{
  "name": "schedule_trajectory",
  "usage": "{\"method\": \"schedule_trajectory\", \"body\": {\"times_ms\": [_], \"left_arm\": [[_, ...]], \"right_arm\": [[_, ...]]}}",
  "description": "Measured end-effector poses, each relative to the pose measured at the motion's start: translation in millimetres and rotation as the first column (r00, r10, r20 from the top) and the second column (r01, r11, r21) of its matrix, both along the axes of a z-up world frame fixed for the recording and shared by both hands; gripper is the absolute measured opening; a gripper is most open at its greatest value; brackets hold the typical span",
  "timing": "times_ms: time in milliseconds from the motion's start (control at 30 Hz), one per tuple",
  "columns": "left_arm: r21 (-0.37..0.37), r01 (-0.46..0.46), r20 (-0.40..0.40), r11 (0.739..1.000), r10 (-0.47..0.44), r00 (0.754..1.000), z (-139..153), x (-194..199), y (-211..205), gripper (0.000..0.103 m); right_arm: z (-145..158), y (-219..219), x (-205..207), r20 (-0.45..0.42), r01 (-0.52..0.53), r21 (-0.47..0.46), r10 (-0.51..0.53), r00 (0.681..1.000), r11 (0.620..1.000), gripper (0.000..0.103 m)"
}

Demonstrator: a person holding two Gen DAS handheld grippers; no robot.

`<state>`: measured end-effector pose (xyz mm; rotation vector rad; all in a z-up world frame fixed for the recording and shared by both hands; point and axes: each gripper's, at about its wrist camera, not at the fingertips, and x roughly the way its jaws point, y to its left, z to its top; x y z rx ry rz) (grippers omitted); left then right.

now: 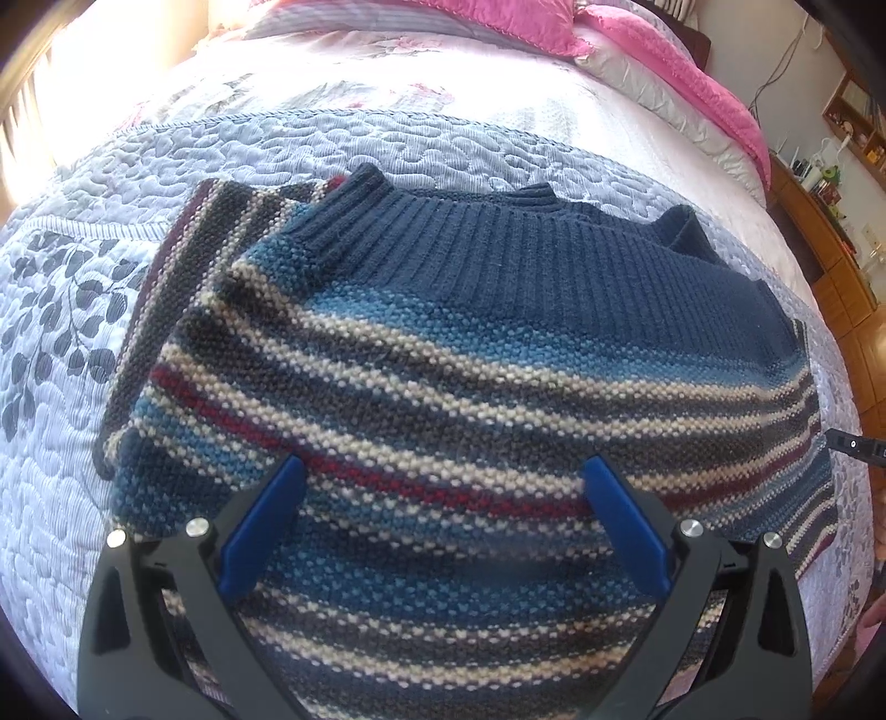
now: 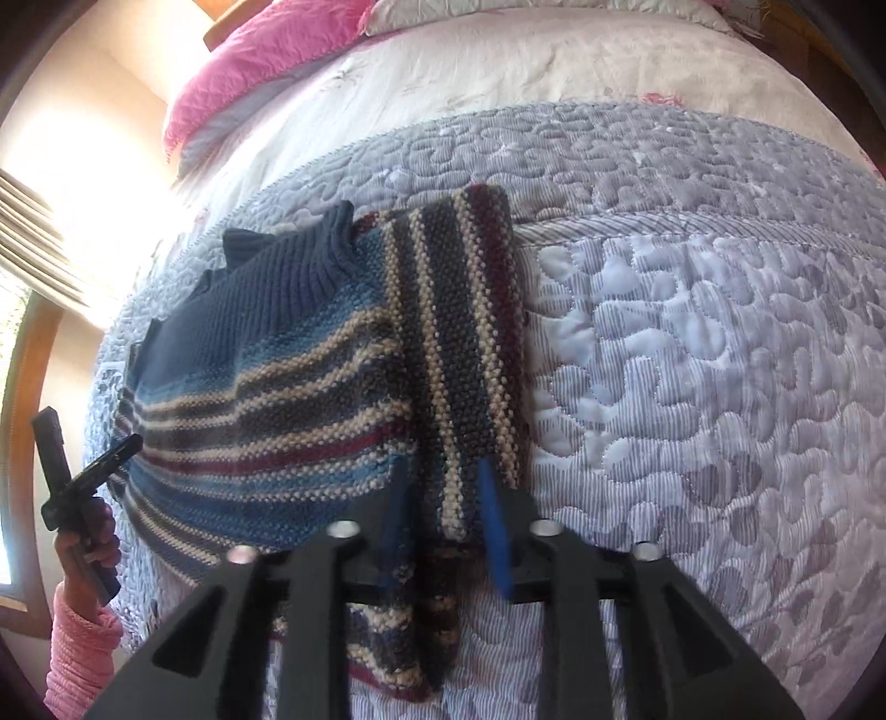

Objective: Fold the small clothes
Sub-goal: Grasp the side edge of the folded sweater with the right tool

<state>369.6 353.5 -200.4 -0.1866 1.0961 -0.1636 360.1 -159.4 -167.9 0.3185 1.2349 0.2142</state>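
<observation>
Blue fingers [image 1: 260,531] of the left gripper [image 1: 443,482] stand wide apart over the striped sweater [image 1: 443,360], and nothing is between them. That sweater lies flat on the quilted bedspread [image 1: 66,343], with its dark blue ribbed collar [image 1: 498,243] on the far side. One sleeve [image 2: 465,343] is folded along the side of the sweater's body. The right gripper [image 2: 443,498] has its two blue fingers [image 2: 493,526] on either side of the sleeve's end. They are close together, but I cannot tell if they squeeze the cloth. A hand [image 2: 91,540] in a pink knitted sleeve [image 2: 77,653] holds the left gripper's black handle beside the bed. Pink pillows [image 1: 498,27] sit far off, up at the top of the bed.
</observation>
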Motion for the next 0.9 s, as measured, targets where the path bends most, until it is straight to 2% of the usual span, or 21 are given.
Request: {"method": "schedule_trajectory", "body": {"times_ms": [67,167,300,433,567,767,900], "left_arm": [[-0.033,-0.004,0.01,0.999,0.004,1.0,7.4,-2.8,0.1,0.1],[-0.06,0.019,0.021,0.998,-0.018,1.0,15.4,-4.9,-8.3,0.1],[-0.039,0.05,0.02,0.998,-0.05,0.999,16.3,-3.8,-25.3,0.1],[-0.021,0.058,0.014,0.998,-0.057,0.998,9.5,-2.0,-28.7,0.1],[-0.036,0.066,-0.004,0.997,-0.066,0.998,-2.0,1.9,-21.8,0.1],[-0.028,0.078,0.005,0.997,-0.078,0.997,-5.9,1.3,-23.7,0.1],[-0.046,0.071,0.001,0.996,-0.071,0.997,-10.2,2.6,-22.1,0.1]], "right_arm": [[9.3,0.1,-4.6,0.01,-0.005,-0.006,0.005,1.0,1.0,0.075],[11.8,1.5,-7.6,-0.023,-0.015,0.023,0.016,1.0,1.0,0.083],[-4.3,7.8,-5.9,-0.095,-0.033,-0.001,0.032,0.995,0.999,0.084],[-23.0,7.8,-3.5,-0.126,-0.022,0.05,0.029,0.992,0.998,0.084],[-36.9,5.3,-1.2,-0.144,0.003,0.074,0.008,0.99,0.997,0.065],[-39.9,-6.5,-1.9,-0.155,0.055,0.196,-0.025,0.988,0.979,0.04],[-41.1,-12.2,-3.0,-0.176,0.065,0.158,-0.037,0.984,0.985,0.036]]}}
